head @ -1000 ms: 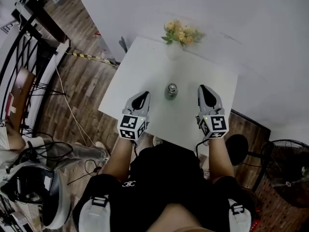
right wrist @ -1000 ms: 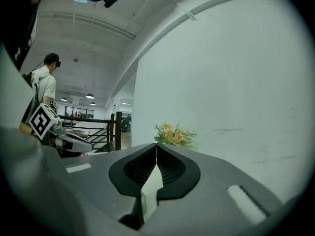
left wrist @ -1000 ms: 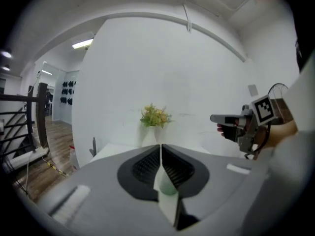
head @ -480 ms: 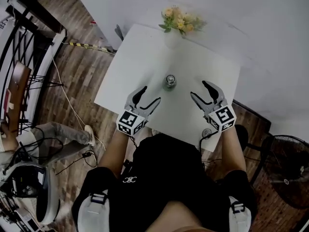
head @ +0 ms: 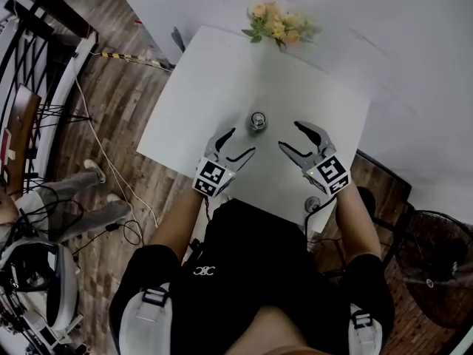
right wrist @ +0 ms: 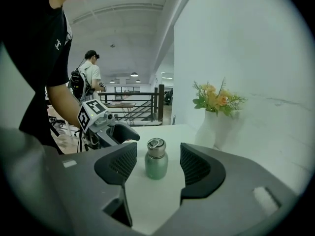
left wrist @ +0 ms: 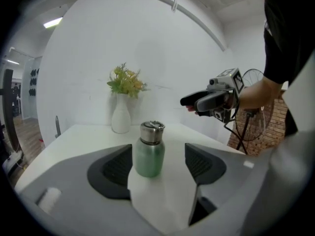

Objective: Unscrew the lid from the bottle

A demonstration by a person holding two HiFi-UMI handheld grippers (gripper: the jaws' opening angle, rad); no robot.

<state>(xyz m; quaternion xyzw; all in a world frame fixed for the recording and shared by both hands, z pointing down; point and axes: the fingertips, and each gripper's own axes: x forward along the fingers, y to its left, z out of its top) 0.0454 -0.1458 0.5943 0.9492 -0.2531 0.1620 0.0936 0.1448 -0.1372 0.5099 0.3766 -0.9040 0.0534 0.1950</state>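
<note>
White square table [head: 199, 87] over a brown plank floor [head: 126, 117], with a plain white wall behind. Vase of yellow-orange flowers [head: 277, 26] at the table's far edge, top centre of the head view. Standing fan [head: 436, 268] at lower right.

Bottle [head: 257, 122]: small and squat, pale green body, brushed-metal shoulder and lid [left wrist: 152, 130], with a flat folding loop lying on the lid's top. Lid sits on the neck. It stands near the table's middle, just above frame centre in the head view, on bare tabletop and well apart from the vase.

Orientation: upright, base on the table, long axis vertical, lid end up. The head view looks almost straight down on it, so the lid reads as a small round disc.

Left gripper [head: 242, 141]: jaws wide apart, have just been opening. Its own view frames the bottle in the gap, nearer the left-hand pad, but the bottle stands beyond the fingertips. No pad touches it. Holds nothing.

Right gripper [head: 290, 134]: jaws also spread wide, have just been opening, empty. The bottle shows centred in the gap of its view, ahead of the tips and untouched.

Both grippers angle inward from lower left and lower right of the bottle, which stands between them, near each.
</note>
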